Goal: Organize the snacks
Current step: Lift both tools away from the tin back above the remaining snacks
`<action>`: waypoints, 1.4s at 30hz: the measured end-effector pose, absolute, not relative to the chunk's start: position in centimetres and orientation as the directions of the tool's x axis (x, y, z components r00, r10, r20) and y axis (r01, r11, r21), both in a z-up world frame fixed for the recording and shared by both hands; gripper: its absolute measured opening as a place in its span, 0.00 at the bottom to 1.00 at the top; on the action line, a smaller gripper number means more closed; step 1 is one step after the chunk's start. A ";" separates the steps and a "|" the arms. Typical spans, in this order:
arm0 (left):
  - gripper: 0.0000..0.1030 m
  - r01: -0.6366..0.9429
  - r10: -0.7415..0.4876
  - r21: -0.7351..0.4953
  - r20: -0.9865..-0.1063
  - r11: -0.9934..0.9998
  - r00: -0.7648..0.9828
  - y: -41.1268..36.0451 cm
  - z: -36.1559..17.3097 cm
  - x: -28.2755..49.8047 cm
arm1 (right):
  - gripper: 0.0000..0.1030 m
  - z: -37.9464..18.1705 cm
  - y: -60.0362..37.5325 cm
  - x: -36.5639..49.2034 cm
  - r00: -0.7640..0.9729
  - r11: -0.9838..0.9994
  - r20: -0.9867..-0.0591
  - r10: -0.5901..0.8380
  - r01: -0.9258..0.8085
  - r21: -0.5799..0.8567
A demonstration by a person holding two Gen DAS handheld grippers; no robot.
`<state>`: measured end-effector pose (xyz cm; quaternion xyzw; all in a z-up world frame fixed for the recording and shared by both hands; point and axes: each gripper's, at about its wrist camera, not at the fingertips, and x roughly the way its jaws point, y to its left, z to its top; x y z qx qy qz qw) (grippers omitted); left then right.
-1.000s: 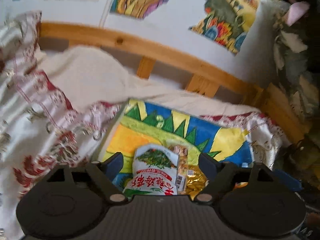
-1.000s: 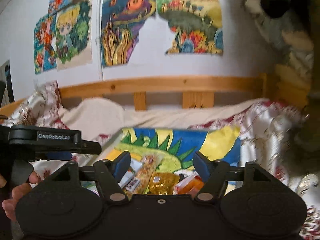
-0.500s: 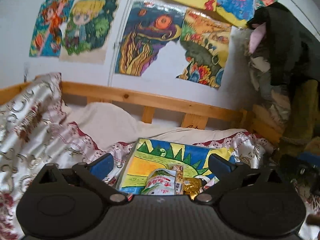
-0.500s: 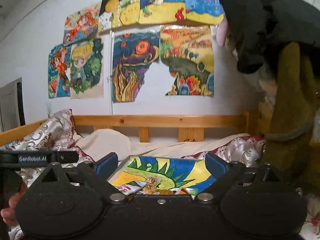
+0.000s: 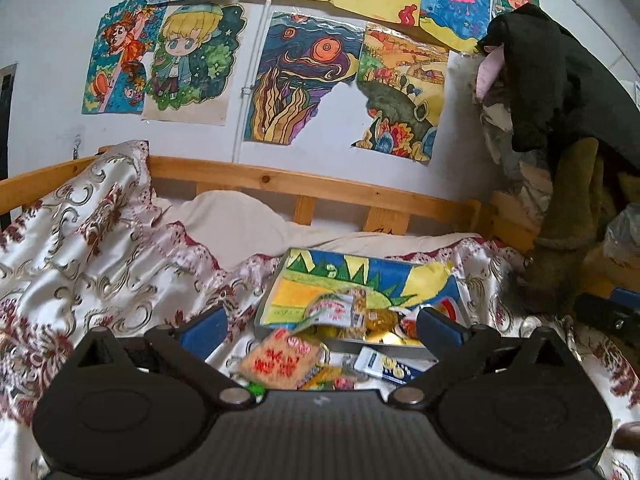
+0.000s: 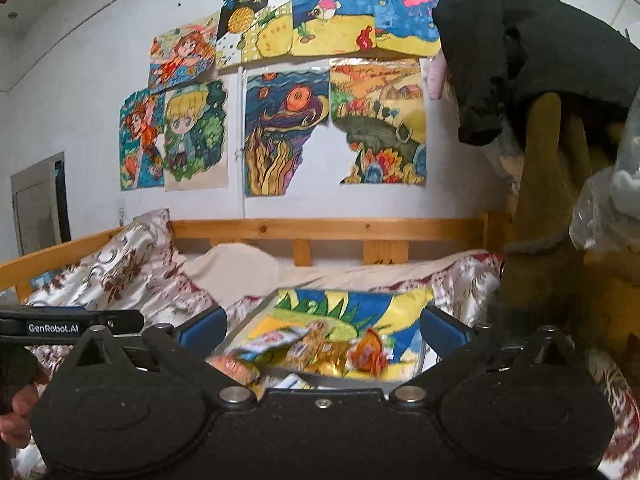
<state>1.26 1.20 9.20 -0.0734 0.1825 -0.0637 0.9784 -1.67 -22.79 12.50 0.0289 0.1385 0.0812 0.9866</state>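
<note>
1. Our left claw is spread wide, gripping nothing; our right claw, just opening, is likewise empty.
2. Snack packets sit in a tray at lower centre, on the bed.
3. An orange packet lies just outside it.

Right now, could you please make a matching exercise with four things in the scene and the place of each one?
Things:
1. orange snack packet
2. white and green snack bag
3. black garment
4. drawings

Places:
A. taped on the wall
B. inside the tray with the painted bottom
C. hanging at the right
D. on the bedcover, in front of the tray

Pairs: 1-D, 2-B, 3-C, 4-A
</note>
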 end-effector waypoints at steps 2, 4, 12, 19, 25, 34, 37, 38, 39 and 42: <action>1.00 0.099 -0.151 -0.162 -0.352 0.982 0.924 1.3 9.0 0.2 | 0.99 12.3 -22.6 -2.6 0.944 0.984 -0.277 0.177 -0.161 0.080; 1.00 0.095 -0.146 -0.157 -0.355 0.983 0.923 1.4 8.8 -0.7 | 0.99 12.0 -22.3 -3.5 0.941 0.983 -0.285 0.181 -0.166 0.075; 1.00 0.072 -0.126 -0.149 -0.393 0.986 0.911 2.0 7.3 -3.0 | 0.99 10.3 -21.6 -6.0 0.923 0.980 -0.330 0.198 -0.180 0.085; 1.00 0.059 -0.112 -0.136 -0.431 0.989 0.895 2.2 5.7 -3.9 | 0.99 8.3 -21.2 -6.8 0.899 0.978 -0.385 0.208 -0.179 0.109; 1.00 0.062 -0.111 -0.120 -0.467 0.991 0.877 2.1 4.5 -4.0 | 0.99 7.0 -20.9 -6.9 0.882 0.977 -0.422 0.212 -0.180 0.115; 1.00 0.086 -0.127 -0.110 -0.463 0.990 0.877 1.7 3.4 -3.7 | 0.99 5.8 -21.0 -6.2 0.862 0.976 -0.458 0.217 -0.175 0.132; 1.00 0.106 -0.136 -0.091 -0.468 0.990 0.873 1.3 3.2 -3.2 | 0.99 5.4 -21.2 -5.9 0.857 0.976 -0.469 0.213 -0.169 0.135; 1.00 0.110 -0.136 -0.082 -0.475 0.991 0.870 1.1 3.1 -3.0 | 0.99 5.2 -21.2 -5.8 0.855 0.977 -0.474 0.211 -0.167 0.134; 1.00 0.114 -0.136 -0.075 -0.481 0.991 0.866 1.0 3.0 -2.8 | 0.99 5.1 -21.3 -5.8 0.853 0.977 -0.479 0.209 -0.164 0.134; 1.00 0.124 -0.137 -0.058 -0.505 0.991 0.852 0.7 2.4 -2.3 | 0.99 4.5 -21.4 -5.5 0.844 0.977 -0.495 0.207 -0.158 0.140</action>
